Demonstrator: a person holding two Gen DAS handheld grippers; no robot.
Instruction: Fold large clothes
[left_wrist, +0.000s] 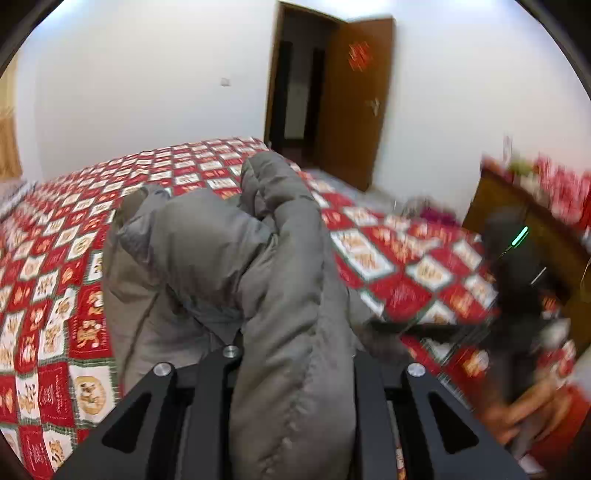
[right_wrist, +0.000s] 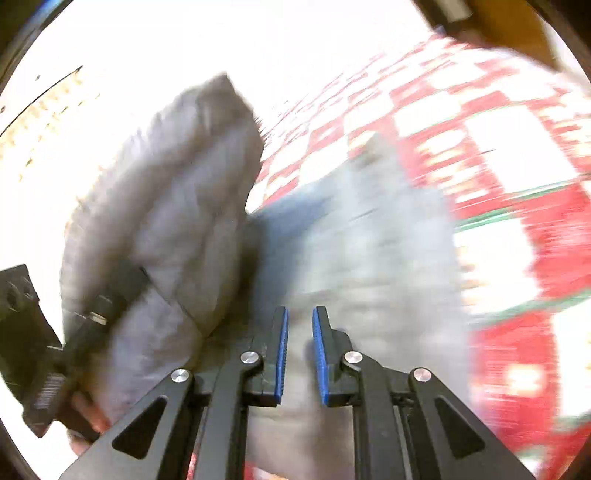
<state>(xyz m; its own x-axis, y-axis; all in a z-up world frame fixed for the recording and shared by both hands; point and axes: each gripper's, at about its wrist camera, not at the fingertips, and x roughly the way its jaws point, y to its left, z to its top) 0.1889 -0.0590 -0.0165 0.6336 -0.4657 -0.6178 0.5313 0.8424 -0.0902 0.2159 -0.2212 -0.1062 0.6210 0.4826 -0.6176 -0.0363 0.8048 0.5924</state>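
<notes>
A: Left gripper (left_wrist: 295, 354) first. Its fingers are buried in a thick roll of the grey puffer jacket (left_wrist: 229, 258), clamped on the padding and lifting that part off the bed.

B: Agreed. Right gripper (right_wrist: 297, 354)?

A: Blue pads (right_wrist: 281, 354) stand a narrow gap apart with grey fabric behind them, not between them. Holding nothing, as far as the right wrist view shows. Heavy motion blur there.

B: Where's the jacket overall?

A: One bunched section hangs from the left gripper, the rest lies on the red-and-white patterned bedspread (left_wrist: 55, 280). In the right wrist view the raised part stands up on the left, the flat part spreads ahead of the fingers.

B: Step?

A: Looks like mid-fold: one side or sleeve carried over the body. Fold not laid down yet.

B: Next move?

A: Probably the left brings the held part across and lowers it flat onto the body, then lets go. The right likely needs to pin or grab the lower edge so the slippery padding doesn't slide.

B: Background?

A: Brown door (left_wrist: 354, 99) open, wooden cabinet (left_wrist: 517, 229) at right. Not involved.
</notes>
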